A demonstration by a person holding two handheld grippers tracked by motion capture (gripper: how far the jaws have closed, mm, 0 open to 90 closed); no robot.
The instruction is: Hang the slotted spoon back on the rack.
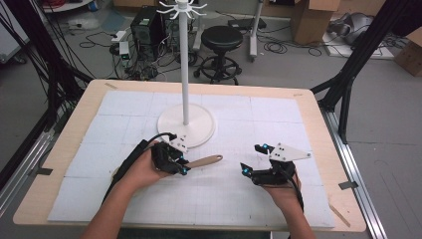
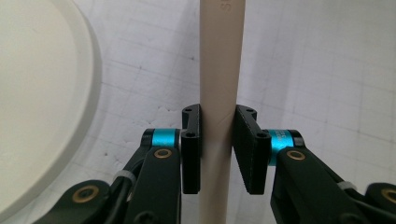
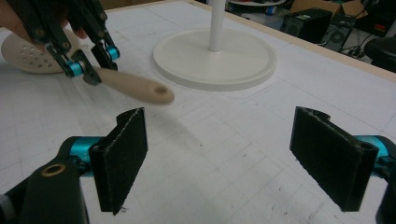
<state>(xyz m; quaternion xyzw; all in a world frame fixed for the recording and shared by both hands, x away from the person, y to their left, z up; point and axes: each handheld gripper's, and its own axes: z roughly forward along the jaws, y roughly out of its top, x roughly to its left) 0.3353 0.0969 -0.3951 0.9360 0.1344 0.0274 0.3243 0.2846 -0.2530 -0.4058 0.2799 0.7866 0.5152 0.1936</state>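
A beige perforated spoon lies low over the white mat, its handle (image 1: 206, 161) pointing right. My left gripper (image 1: 181, 167) is shut on that handle, just in front of the stand's base. In the left gripper view both pads press the handle (image 2: 222, 56) from either side, at my left gripper (image 2: 218, 140). The right gripper view shows the spoon's holed head (image 3: 28, 53) behind the left gripper (image 3: 88, 70), and the handle end (image 3: 144, 91) sticking out. My right gripper (image 1: 251, 159) rests to the right, open. Nothing is between the jaws of my right gripper (image 3: 224, 158).
A white hanger stand rises mid-table, with a round base (image 1: 199, 134) (image 2: 37, 93) (image 3: 215, 60) and a tall pole (image 1: 185, 59) topped by hooks. The gridded white mat (image 1: 259, 114) covers the wooden table (image 1: 79, 107). A stool (image 1: 221, 37) and boxes stand beyond.
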